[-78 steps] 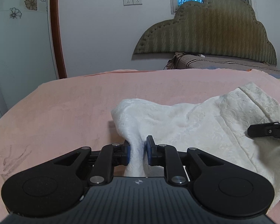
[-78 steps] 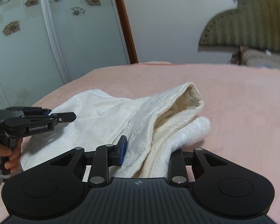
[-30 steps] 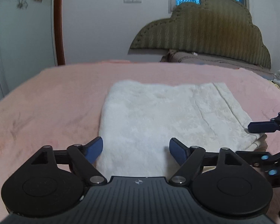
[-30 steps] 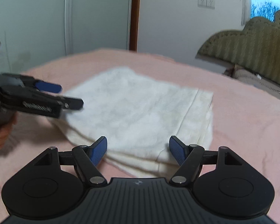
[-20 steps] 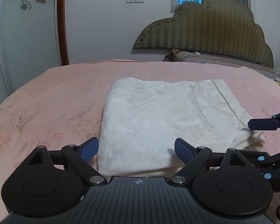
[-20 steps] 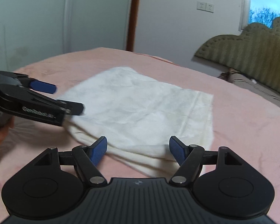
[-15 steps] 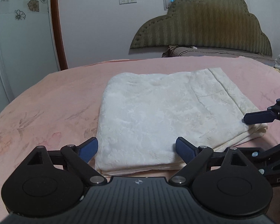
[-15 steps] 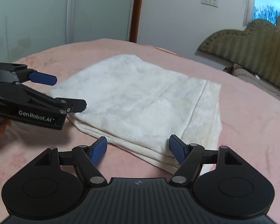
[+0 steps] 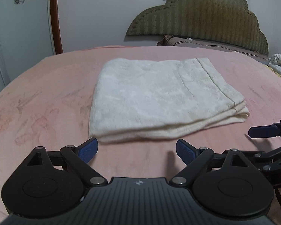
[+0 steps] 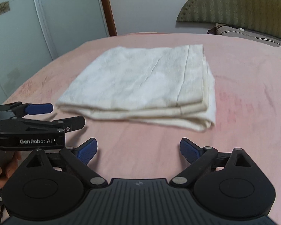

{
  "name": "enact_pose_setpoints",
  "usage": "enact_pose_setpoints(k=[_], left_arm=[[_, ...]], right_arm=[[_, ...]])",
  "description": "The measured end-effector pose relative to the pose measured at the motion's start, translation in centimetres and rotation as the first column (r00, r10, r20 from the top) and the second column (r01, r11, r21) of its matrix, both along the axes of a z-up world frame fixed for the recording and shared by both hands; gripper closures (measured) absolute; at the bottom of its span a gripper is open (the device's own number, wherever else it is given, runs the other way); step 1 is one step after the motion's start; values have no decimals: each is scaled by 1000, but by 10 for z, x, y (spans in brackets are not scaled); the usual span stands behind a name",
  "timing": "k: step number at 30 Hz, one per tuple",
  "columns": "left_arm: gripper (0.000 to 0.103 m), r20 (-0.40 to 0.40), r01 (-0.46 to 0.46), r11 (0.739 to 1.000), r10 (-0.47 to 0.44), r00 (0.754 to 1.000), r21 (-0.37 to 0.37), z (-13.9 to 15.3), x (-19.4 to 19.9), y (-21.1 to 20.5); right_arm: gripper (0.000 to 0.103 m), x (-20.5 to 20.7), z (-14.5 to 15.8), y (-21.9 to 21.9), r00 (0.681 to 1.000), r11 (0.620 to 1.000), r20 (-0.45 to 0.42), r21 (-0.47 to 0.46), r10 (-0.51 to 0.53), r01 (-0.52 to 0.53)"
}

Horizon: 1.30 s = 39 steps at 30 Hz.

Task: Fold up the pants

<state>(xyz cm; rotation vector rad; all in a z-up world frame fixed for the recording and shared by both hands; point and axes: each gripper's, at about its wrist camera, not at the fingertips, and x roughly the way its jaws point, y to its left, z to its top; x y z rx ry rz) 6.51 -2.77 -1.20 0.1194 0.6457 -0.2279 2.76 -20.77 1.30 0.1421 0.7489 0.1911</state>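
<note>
The white pants [image 9: 159, 97] lie folded into a flat layered rectangle on the pink bed [image 9: 46, 97]; they also show in the right wrist view [image 10: 144, 86]. My left gripper [image 9: 136, 151] is open and empty, a short way in front of the near folded edge. My right gripper [image 10: 138, 150] is open and empty, also back from the near edge. The right gripper shows at the right edge of the left wrist view [image 9: 266, 132]. The left gripper shows at the left of the right wrist view [image 10: 52, 114], held by a hand [image 10: 3, 170].
A padded olive headboard [image 9: 196, 18] stands against the far wall, with a brown pillow [image 9: 206, 42] at its foot. White bedding [image 9: 280, 65] lies at the far right. A floral wardrobe door [image 10: 37, 18] stands to the left.
Both grippers let go of the pants and opened, then drew back toward me. The pants now lie flat and folded, farther from both grippers.
</note>
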Motion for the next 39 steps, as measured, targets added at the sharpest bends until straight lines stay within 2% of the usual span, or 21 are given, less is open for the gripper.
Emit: enact_pose_setpoints(k=[6,18,24,31,34,39], left_arm=[[10,-75,-56,997,52,996,-44,-9,-9,12],[10,-68,-60,998,58,996,-25,-7,-32,19],[8,-66,-83,996,80,995,-43,-8,-38,22],[4,-53,-92,995,91,994,-27,-10,-36,22],[3,-45,-95,995,94,995,-15,-11,-34,24],[1,-38,-99,995,98,994,-8,-14,-32,26]], right_arm=[[7,-19,-6,8,1000,1000,-22,1,-13,13],[5,-40,-4,25,999,1000,-29,-2,-25,25],[5,-48,-1,32,1000,1000,-19,7,-24,25],[4,-43,-7,30,992,991,-24,-56,-127,125],[3,-41,-10,27,990,988,-19,-53,-143,142],[0,-40,-16,32,989,981,-5,-121,-151,149]])
